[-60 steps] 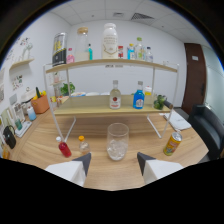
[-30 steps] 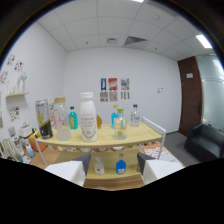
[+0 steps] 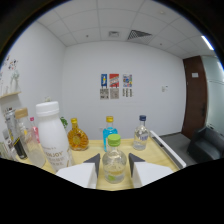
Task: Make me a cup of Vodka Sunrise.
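- Far left, a clear glass bottle with a pale stopper (image 3: pixel 26 137) stands at the edge of the wooden shelf top (image 3: pixel 95 146), partly cut off from sight.
- Next to it, a tall white plastic bottle with a white screw cap (image 3: pixel 52 134), the biggest thing in the row, its printed label too small to read.
- Just right of that and further back, a squat round amber glass bottle with a gold cap (image 3: pixel 77 138) sits on the shelf top.
- Now the middle: a small clear bottle with a green cap (image 3: pixel 114 161) stands between the two white fingers of the claw (image 3: pixel 114 169). The claw is open at a middling width, with a sliver of gap visible at either side of the bottle.
- Straight beyond it, a blue bottle with a yellow cap (image 3: pixel 109 131), partly hidden behind the green cap.
- Right of that, a clear glass bottle with a dark blue cap (image 3: pixel 141 134), near the shelf's raised white rail (image 3: pixel 167 150).
- On the white back wall, three small posters (image 3: pixel 115 86); far right, a dark brown door (image 3: pixel 195 97) and a black chair (image 3: pixel 206 144).
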Action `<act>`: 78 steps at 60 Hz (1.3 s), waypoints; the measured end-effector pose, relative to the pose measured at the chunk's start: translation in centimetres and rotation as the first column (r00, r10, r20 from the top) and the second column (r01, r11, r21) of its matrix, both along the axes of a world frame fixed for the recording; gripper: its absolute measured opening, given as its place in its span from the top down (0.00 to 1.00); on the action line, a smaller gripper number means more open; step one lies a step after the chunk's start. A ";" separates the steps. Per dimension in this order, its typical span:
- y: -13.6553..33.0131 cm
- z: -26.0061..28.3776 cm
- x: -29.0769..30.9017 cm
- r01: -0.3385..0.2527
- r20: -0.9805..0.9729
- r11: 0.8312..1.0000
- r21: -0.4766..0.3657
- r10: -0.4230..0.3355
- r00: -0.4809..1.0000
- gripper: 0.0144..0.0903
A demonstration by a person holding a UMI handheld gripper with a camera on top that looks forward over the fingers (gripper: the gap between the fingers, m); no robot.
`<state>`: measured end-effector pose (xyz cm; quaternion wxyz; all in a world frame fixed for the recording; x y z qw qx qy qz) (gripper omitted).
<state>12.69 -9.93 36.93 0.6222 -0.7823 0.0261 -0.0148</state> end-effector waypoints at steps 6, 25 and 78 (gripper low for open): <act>0.4 -0.3 0.3 0.015 0.023 1.000 0.011 -0.015 1.000 0.70; -2.0 1.9 -0.5 -0.045 -0.018 0.997 0.065 0.046 0.999 0.72; -9.9 -20.1 1.2 -0.025 0.411 0.984 -0.178 0.097 0.906 0.72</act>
